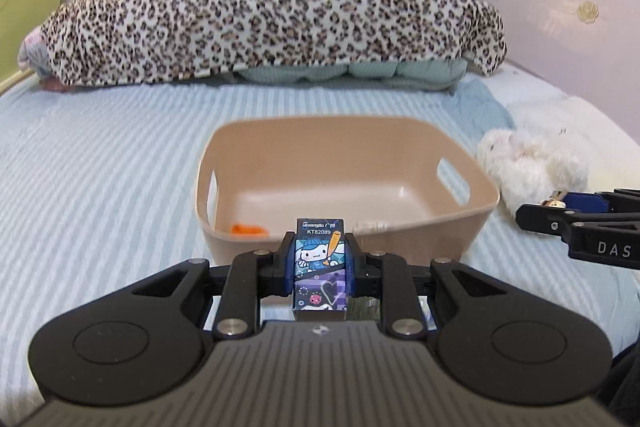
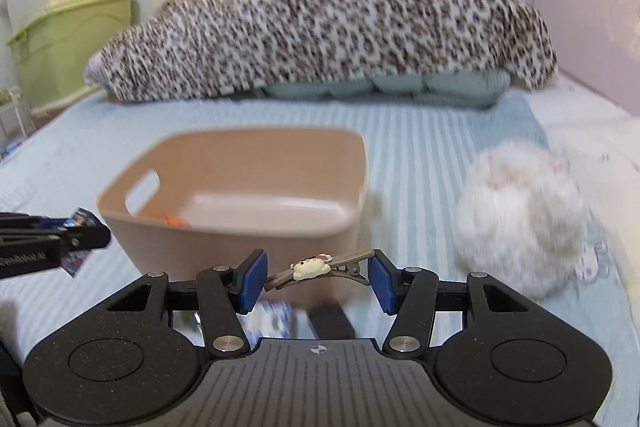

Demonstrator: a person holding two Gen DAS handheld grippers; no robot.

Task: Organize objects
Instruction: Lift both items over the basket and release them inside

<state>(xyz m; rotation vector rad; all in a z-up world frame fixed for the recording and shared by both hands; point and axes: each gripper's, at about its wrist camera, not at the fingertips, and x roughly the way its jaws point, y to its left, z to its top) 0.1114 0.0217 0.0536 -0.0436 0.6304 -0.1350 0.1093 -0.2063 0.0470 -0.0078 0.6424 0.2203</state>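
Left wrist: left tool (image 1: pixel 320 259) clamps cartoon box (image 1: pixel 320 267) | right tool (image 2: pixel 317 279) pinches hair clip (image 2: pixel 318 267) endwise

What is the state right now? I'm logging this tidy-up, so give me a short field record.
left gripper: shut on a small cartoon-printed box
right gripper: holding a hair clip lengthwise
bin: beige, on the bed, holds a small orange item
beside bin: white fluffy toy

Both wrist views face the nearby basket (image 1: pixel 344 187) (image 2: pixel 240 187) across the bed
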